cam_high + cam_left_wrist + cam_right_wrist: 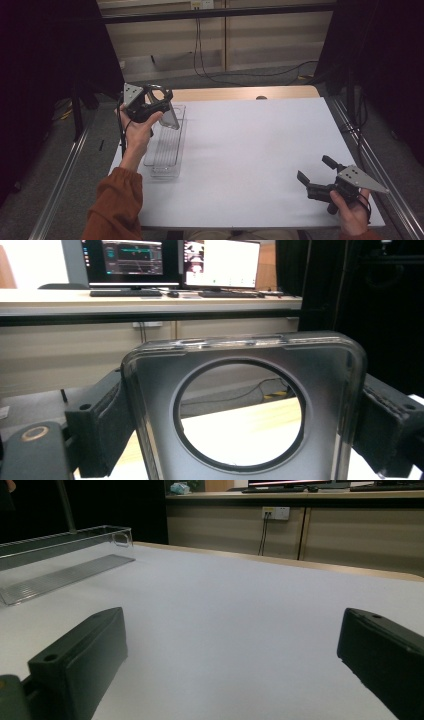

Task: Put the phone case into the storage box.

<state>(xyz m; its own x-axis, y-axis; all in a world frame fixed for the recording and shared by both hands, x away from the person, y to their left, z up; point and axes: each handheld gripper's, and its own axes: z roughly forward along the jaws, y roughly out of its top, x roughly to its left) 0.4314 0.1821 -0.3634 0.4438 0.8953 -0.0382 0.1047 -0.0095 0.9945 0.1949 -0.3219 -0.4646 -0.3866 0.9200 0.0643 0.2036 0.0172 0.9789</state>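
Clear plastic with a smoky tint makes up the phone case (245, 405) that your left hand-held gripper (159, 102) is clamped on; in the left gripper view the two black jaws press against its left and right edges, and the big round camera opening sits in the middle of the frame with the pale counter showing through it. In the high view you hold that case up in the upper left part of the frame, lifted above the far end of the long clear tray (167, 150), tilted, with its lower end hanging over the tray and not resting on anything that can be made out. The tray lies lengthwise along the left side of the white counter (250, 150), and your left hand (139, 131) in its rust-coloured sleeve (115, 205) rises from the lower left. Your right hand-held gripper (314, 172) sits low at the lower right of the high view, near the counter's right edge, well apart from the tray. Its jaws stand wide apart with nothing between them; the right gripper view shows bare white counter in the gap and the tray (60, 565) far off at the upper left.
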